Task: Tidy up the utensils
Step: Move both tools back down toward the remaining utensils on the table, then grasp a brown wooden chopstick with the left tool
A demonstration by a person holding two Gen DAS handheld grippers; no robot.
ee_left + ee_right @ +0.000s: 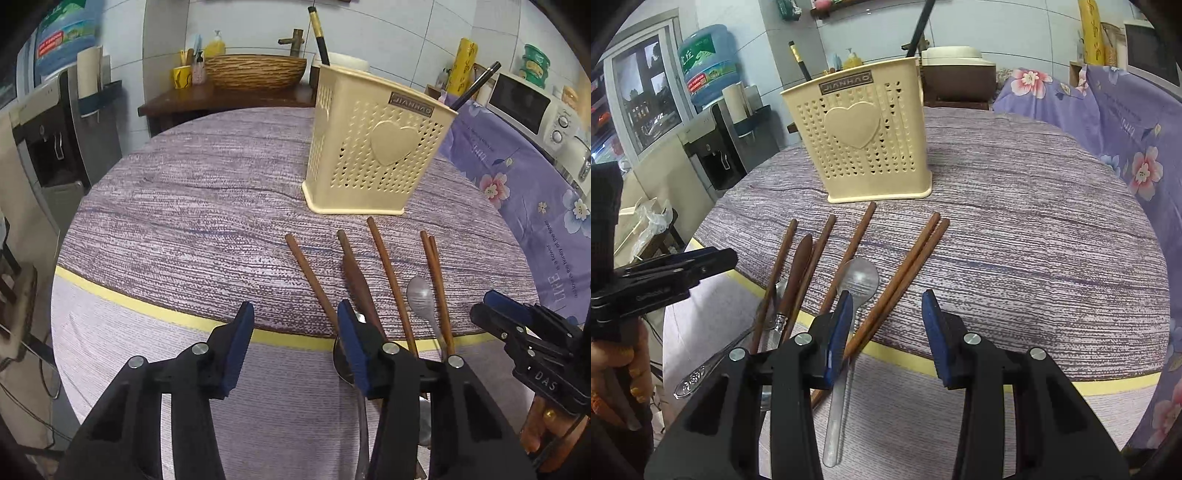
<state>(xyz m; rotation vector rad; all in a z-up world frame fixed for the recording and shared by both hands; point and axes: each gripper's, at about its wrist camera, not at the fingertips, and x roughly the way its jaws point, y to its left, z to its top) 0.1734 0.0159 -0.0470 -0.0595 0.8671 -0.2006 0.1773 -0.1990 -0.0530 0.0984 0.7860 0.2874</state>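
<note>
Brown wooden chopsticks point(905, 273), a clear plastic spoon point(858, 280), a wood-handled knife point(796, 275) and a metal spoon point(713, 365) lying loose just in front of cream perforated utensil holder point(868, 147) w/ raised heart, on round table point(1034, 221) under purple-grey striped cloth. Two dark chopsticks point(319, 35) standing inside holder. Left gripper point(295, 343) in front of holder, fingers apart, nothing between; its right finger over the metal spoon's bowl. Right gripper point(886, 325) likewise parted, empty, chopstick pair's near ends between the pads, untouched. Floral sheet point(1126, 140) to holder's right; water dispenser point(713, 110) off to holder's left.
</note>
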